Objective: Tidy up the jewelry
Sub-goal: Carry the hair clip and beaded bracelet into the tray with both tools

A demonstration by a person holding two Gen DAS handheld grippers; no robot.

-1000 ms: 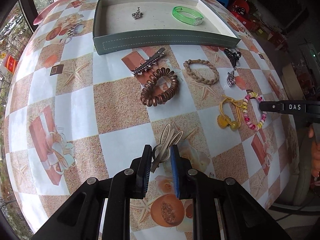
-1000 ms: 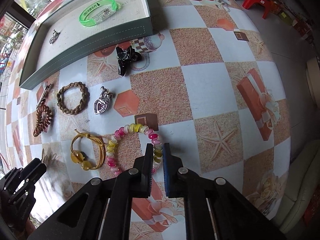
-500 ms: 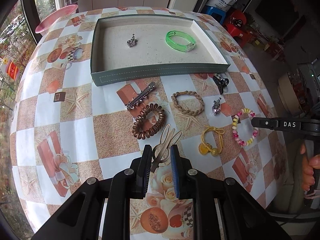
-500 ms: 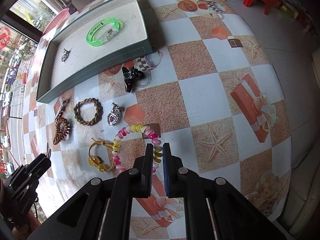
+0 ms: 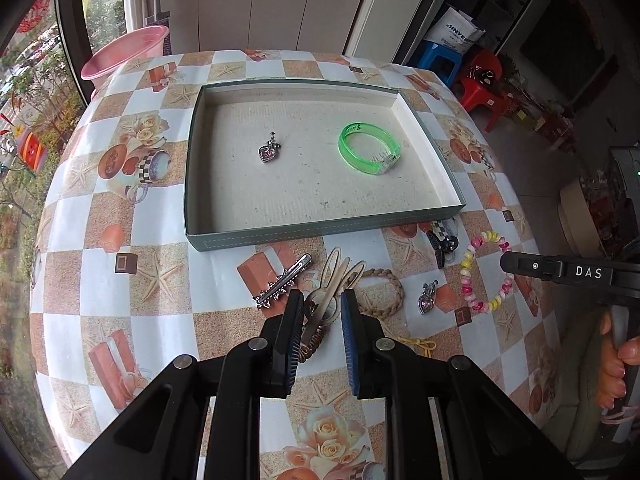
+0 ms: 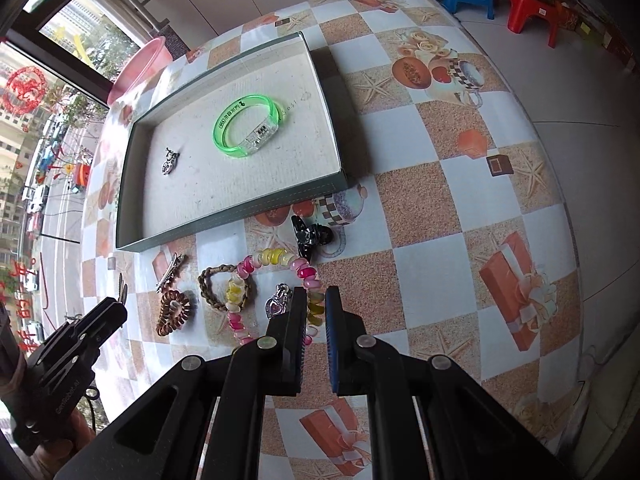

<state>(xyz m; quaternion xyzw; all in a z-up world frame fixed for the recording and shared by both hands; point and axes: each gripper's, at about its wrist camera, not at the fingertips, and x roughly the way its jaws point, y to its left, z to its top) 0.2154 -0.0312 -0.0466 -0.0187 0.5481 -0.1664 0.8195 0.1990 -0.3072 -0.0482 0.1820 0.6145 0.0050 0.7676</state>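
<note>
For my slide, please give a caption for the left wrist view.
Left gripper holds a beige hair clip near the tray.

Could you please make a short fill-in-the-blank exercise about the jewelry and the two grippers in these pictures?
1. The bracelet lying in the tray is ____ in colour.
2. The right gripper is shut on the ____ bracelet.
3. Inside the tray lie ____ items.
4. The left gripper holds a beige ____.

Answers: green; beaded; two; hair clip

Left tongs (image 5: 320, 312) and right tongs (image 6: 316, 312) are each apparently clamped, raised.
</note>
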